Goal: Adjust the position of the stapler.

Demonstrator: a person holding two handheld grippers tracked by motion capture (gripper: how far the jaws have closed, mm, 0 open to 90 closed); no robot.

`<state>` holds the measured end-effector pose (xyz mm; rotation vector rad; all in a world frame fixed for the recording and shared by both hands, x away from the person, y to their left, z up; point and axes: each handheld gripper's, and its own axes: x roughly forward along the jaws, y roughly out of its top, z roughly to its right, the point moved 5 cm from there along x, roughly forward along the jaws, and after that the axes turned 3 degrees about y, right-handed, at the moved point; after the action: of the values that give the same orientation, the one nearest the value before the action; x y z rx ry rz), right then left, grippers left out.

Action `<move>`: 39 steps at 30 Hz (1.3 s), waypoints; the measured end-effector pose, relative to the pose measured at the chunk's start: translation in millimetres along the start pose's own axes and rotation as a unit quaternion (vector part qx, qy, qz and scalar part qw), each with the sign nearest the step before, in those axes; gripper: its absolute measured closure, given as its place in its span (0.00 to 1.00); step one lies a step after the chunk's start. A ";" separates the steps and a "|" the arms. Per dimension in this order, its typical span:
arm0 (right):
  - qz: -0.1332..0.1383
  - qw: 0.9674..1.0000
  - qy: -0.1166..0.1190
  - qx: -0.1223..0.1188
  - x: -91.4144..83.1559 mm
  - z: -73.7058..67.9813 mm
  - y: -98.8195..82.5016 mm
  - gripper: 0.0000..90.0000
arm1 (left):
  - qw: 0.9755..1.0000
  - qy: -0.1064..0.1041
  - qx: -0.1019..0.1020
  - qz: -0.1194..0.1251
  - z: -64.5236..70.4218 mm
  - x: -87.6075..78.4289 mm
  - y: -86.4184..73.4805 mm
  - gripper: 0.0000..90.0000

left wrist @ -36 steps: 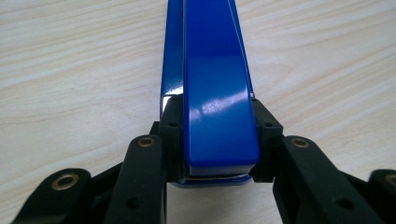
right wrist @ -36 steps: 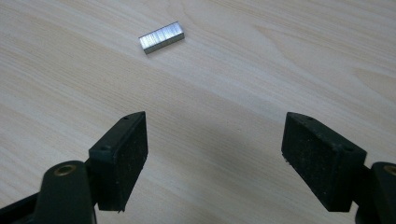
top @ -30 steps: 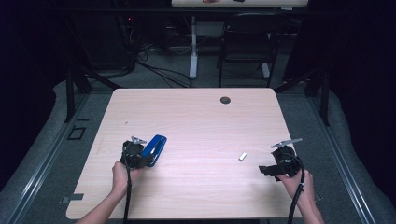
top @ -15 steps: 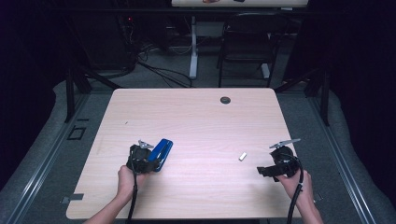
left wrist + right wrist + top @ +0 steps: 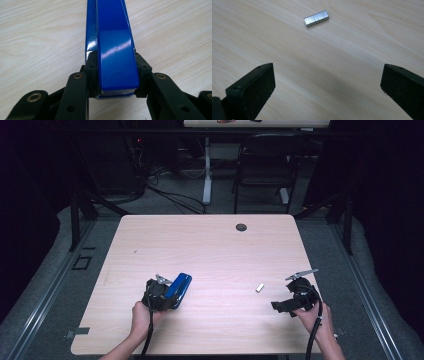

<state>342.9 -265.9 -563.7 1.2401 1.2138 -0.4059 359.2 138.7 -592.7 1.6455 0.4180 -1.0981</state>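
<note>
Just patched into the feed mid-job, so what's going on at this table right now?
A person is working with a gripper in each hand at a wooden table. The left gripper is clamped on a blue stapler, holding it low over the table. The right gripper has just opened its jaws wide, with nothing between them, and points at a small strip of staples lying loose on the table just ahead, not yet touched.

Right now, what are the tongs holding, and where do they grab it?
The left tongs clamp the blue stapler across its sides at the near end. The right tongs stand open with nothing between them; the staple strip lies ahead.
</note>
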 end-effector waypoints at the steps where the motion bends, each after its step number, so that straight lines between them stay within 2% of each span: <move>1: -0.002 1.000 -0.001 0.000 0.4 -0.1 -0.4 0.00 | 1.000 -0.002 0.002 -0.001 2.9 -0.6 -0.7 0.72; 3: -0.010 1.000 -0.004 -0.003 1.2 0.5 -1.4 0.00 | 1.000 -0.004 0.005 0.000 6.0 -0.9 -1.2 0.72; 8: -0.008 1.000 -0.001 -0.007 1.5 -1.0 -0.9 0.00 | 1.000 -0.007 0.007 0.000 11.7 -1.6 -2.1 0.72; 11: -0.004 1.000 0.000 -0.009 1.5 -1.4 -0.6 0.02 | 1.000 -0.007 0.008 -0.001 12.4 -1.6 -1.5 0.72; 13: -0.006 1.000 -0.003 -0.010 1.5 -1.0 -0.6 0.04 | 1.000 -0.015 0.007 -0.004 11.2 -1.5 -0.6 0.72; 16: -0.004 1.000 -0.003 -0.010 0.5 -1.1 -0.3 0.04 | 1.000 -0.018 0.015 -0.008 10.7 -1.8 0.3 0.70; 18: -0.004 1.000 -0.010 -0.011 -1.5 -1.5 -0.3 0.05 | 1.000 -0.023 0.011 -0.003 10.2 -7.3 4.4 0.61; 21: 0.002 1.000 -0.008 -0.014 -1.7 -2.3 -0.3 0.06 | 0.999 -0.037 -0.002 0.004 5.7 -18.9 10.5 0.46; 26: 0.003 1.000 -0.009 -0.015 -1.9 -2.8 -0.2 0.08 | 0.997 -0.064 -0.025 0.031 -8.2 -40.7 13.9 0.40; 29: 0.007 1.000 -0.020 -0.021 -3.2 -2.4 1.0 0.10 | 0.997 -0.046 -0.033 0.044 -19.6 -45.8 12.4 0.46; 30: 0.009 1.000 -0.020 -0.022 -3.7 -2.2 1.3 0.10 | 0.997 -0.046 -0.033 0.044 -19.6 -45.8 12.4 0.50; 31: 0.007 0.999 -0.024 -0.024 -4.2 -1.5 1.4 0.11 | 0.998 -0.031 -0.032 0.043 -27.9 -44.9 10.7 0.53; 34: 0.007 0.999 -0.021 -0.023 -3.7 -1.6 1.1 0.12 | 0.999 -0.029 -0.031 0.033 -33.7 -40.7 7.8 0.64; 35: 0.005 1.000 -0.021 -0.021 -3.7 -1.7 0.7 0.12 | 0.999 -0.032 -0.026 0.014 -36.4 -34.5 4.2 0.68; 39: 0.005 1.000 -0.016 -0.017 -2.7 -1.6 0.4 0.14 | 0.999 -0.040 -0.010 -0.015 -34.9 -23.2 -0.9 0.83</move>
<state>341.5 -265.3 -561.0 1.2053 1.1822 -0.3941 362.2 176.0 -573.8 1.5766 0.4006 -1.1748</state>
